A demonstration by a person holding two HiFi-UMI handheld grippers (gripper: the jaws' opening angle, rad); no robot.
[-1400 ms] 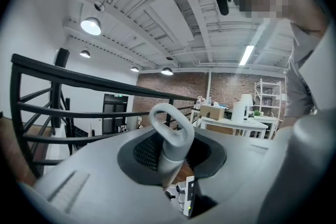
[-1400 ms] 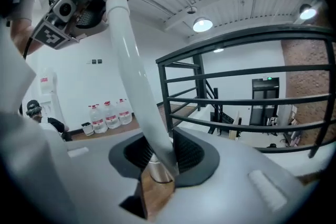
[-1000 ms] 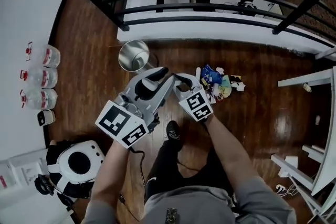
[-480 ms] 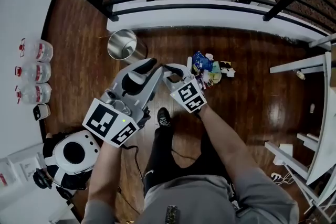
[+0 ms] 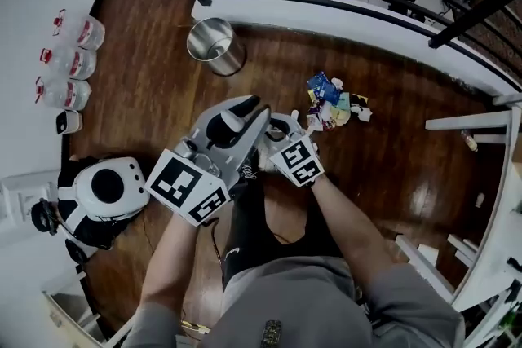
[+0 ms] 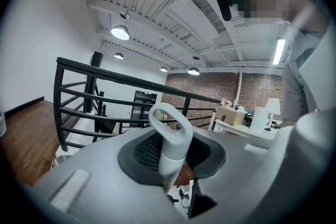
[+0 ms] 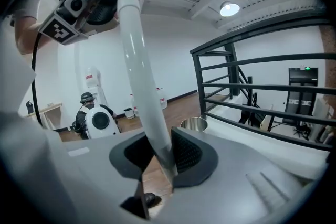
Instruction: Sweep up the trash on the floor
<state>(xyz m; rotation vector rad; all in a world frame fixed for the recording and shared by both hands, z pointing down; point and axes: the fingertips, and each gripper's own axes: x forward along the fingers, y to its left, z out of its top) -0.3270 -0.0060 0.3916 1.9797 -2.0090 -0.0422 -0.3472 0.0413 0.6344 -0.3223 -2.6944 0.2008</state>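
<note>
Bright ceiling lamps [image 6: 120,32] overhead, glare on wood floor [image 5: 424,200], heavy fisheye distortion w/ dark corners.

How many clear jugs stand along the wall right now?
3, in a row against the white wall at the left of the head view: far jug, middle jug, near jug. None looks hidden.

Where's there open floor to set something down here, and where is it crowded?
Bare wood floor lies between the trash pile and the white frame at right, and between the steel bin and the water jugs. Crowded: around the trash pile, and lower left by the white machine.
</note>
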